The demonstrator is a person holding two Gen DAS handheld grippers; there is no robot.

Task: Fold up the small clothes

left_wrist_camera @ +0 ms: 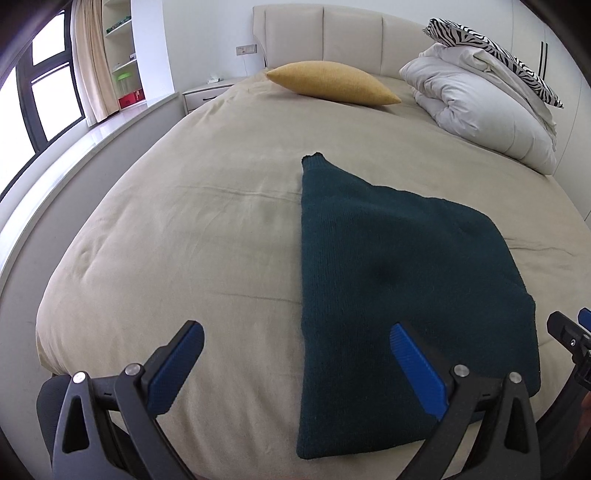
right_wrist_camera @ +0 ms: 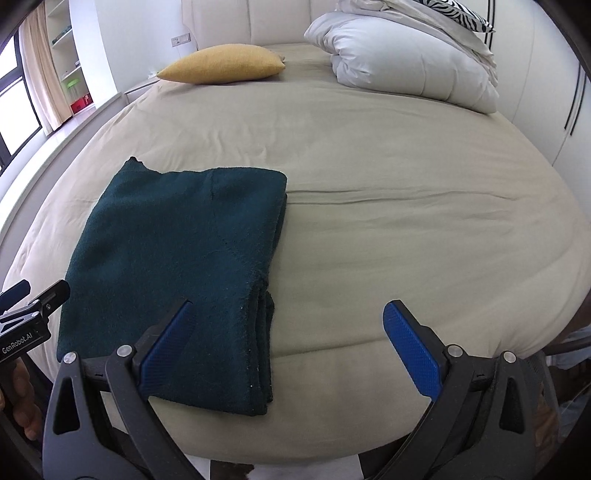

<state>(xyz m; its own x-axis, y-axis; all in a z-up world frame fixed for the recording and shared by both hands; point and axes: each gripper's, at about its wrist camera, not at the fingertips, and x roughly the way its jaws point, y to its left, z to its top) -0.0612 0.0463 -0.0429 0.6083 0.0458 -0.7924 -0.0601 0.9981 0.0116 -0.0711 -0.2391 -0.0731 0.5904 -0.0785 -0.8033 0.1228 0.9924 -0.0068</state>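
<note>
A dark green knitted garment (left_wrist_camera: 399,280) lies folded flat on the beige bed cover (left_wrist_camera: 192,221), near the bed's front edge. In the right wrist view the same garment (right_wrist_camera: 177,258) shows stacked layers along its right side. My left gripper (left_wrist_camera: 295,332) hangs open above the front edge, its right finger over the garment's left part, nothing held. My right gripper (right_wrist_camera: 288,310) is open too, its left finger over the garment's near right corner, its right finger over bare cover. Each gripper's tip shows at the other view's edge: right gripper (left_wrist_camera: 576,332), left gripper (right_wrist_camera: 29,295).
A yellow cushion (left_wrist_camera: 332,83) lies near the cream headboard (left_wrist_camera: 332,33). A white folded duvet (left_wrist_camera: 480,107) with a zebra-print pillow (left_wrist_camera: 495,51) sits at the far right. A window (left_wrist_camera: 40,92), sill and shelves run along the left; a nightstand (left_wrist_camera: 207,92) stands beside the bed.
</note>
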